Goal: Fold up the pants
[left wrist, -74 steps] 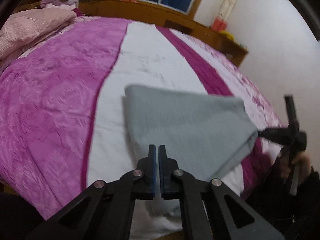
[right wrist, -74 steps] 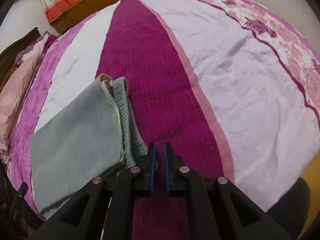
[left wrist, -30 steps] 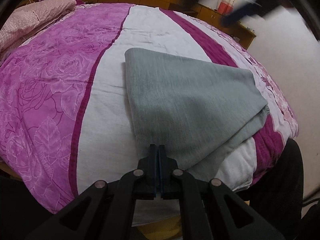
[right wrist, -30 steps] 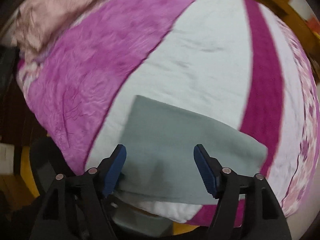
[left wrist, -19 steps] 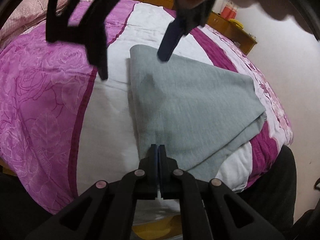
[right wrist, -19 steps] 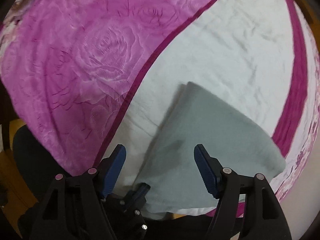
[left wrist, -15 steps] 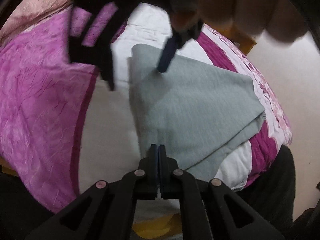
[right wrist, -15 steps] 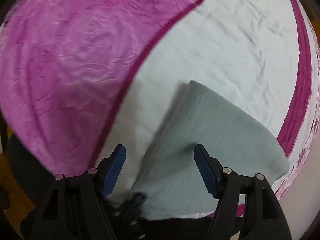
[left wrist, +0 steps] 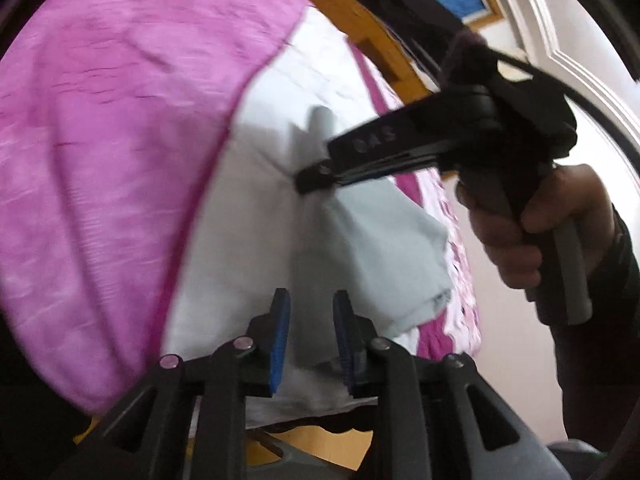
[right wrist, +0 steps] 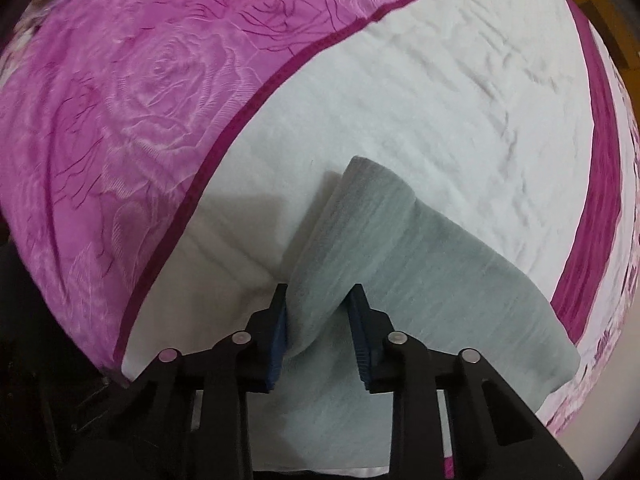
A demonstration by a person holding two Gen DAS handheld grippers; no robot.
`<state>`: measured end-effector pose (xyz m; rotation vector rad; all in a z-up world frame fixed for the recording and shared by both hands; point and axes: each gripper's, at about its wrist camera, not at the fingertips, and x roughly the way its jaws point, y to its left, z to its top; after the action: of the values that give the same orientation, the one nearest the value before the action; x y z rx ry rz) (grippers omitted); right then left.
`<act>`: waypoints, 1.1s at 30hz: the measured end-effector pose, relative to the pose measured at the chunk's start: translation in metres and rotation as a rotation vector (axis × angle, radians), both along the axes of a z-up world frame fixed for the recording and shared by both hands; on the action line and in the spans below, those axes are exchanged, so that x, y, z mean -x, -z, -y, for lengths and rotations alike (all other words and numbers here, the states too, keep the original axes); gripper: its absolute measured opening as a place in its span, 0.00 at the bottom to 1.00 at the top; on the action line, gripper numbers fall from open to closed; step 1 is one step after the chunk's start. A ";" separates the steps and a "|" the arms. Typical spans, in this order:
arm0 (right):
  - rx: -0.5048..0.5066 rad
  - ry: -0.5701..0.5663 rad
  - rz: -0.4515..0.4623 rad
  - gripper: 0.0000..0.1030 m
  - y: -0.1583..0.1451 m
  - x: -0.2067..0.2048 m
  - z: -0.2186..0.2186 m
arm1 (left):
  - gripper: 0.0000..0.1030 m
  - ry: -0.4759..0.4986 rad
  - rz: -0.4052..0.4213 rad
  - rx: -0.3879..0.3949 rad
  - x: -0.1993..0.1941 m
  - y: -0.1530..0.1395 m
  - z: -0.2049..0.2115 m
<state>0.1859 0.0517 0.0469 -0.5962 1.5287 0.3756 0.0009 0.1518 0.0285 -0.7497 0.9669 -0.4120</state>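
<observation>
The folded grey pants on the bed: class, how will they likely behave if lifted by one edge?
The grey pants would probably sag, since the cloth already bunches between the closing right gripper. The folded layers may slip apart. They look light.

raised characters are showing on the side of the right gripper (left wrist: 320,174) finger arm, right of centre in the left wrist view, reading roughly "sas" but too blurred to be sure.

right tongs (right wrist: 318,322) closing on pants (right wrist: 420,280), left tongs (left wrist: 308,338) opening
</observation>
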 end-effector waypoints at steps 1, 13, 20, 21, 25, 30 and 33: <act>-0.014 -0.003 0.009 0.19 -0.003 0.006 0.004 | 0.25 0.024 0.004 -0.003 -0.003 0.000 0.005; -0.077 -0.058 0.058 0.18 -0.016 0.038 0.031 | 0.27 0.051 -0.041 -0.010 -0.033 0.013 0.018; -0.065 0.049 0.032 0.26 -0.031 0.041 0.028 | 0.11 0.036 -0.137 0.100 -0.048 0.029 0.005; -0.064 0.044 0.044 0.26 -0.037 0.042 0.026 | 0.11 0.037 -0.141 0.109 -0.049 0.030 0.004; -0.057 0.007 0.023 0.26 -0.049 0.049 0.005 | 0.11 0.042 -0.137 0.133 -0.044 0.029 0.000; 0.004 0.076 -0.086 0.24 -0.019 0.053 0.001 | 0.11 0.032 -0.119 0.122 -0.033 0.024 -0.003; 0.051 0.112 -0.079 0.11 -0.002 0.045 0.007 | 0.11 0.026 -0.108 0.101 -0.032 0.021 -0.004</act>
<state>0.1409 0.0444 0.0488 -0.5388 1.6436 0.2778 0.0326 0.1556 0.0077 -0.8581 1.0643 -0.4489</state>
